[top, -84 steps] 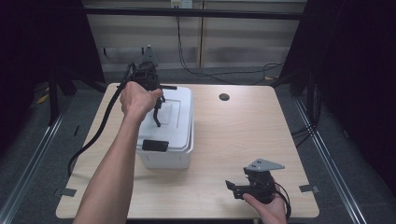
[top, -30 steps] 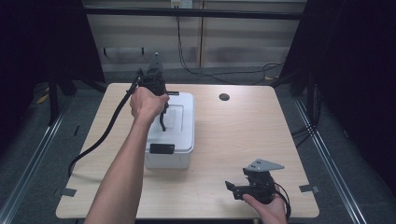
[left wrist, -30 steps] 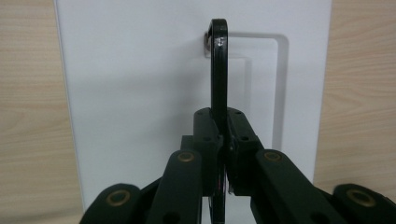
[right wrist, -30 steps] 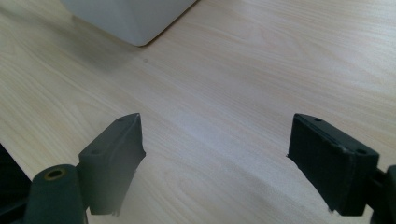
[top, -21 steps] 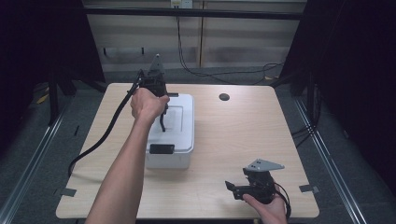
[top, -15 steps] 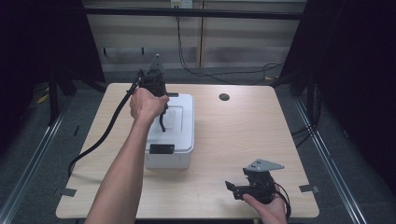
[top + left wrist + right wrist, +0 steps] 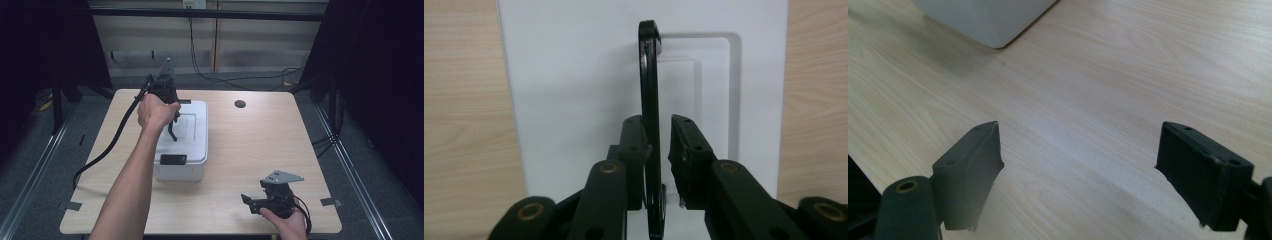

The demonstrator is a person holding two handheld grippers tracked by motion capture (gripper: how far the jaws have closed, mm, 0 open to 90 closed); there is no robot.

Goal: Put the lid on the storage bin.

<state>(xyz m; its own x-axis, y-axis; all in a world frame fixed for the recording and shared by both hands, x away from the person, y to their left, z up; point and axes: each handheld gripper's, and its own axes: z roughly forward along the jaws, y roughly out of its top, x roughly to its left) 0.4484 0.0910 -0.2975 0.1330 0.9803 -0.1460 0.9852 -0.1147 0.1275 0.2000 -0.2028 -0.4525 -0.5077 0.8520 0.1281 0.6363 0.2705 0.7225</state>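
Observation:
A white lidded box point(image 7: 187, 145) sits on the left half of the wooden table point(image 7: 260, 145). Its thin black handle point(image 7: 173, 131) stands upright over the lid. My left gripper point(image 7: 172, 122) points down at it from above. In the left gripper view the handle point(image 7: 650, 90) runs between the jaws of the left gripper point(image 7: 657, 125), which have just been opening. A narrow gap shows beside the right pad. My right gripper point(image 7: 248, 202) rests near the table's front right, and in its own view the right gripper point(image 7: 1078, 145) is open wide over bare wood.
A black latch point(image 7: 173, 159) sits at the box's near edge. A small dark round hole point(image 7: 240, 104) lies in the tabletop at the far middle. The left gripper's cable point(image 7: 107, 150) trails off the table's left side. A corner of the box point(image 7: 983, 20) shows in the right gripper view.
Since the earliest frame the left hand and the box have shifted slightly to the right. The box now lies square on the table. The right hand has not moved.

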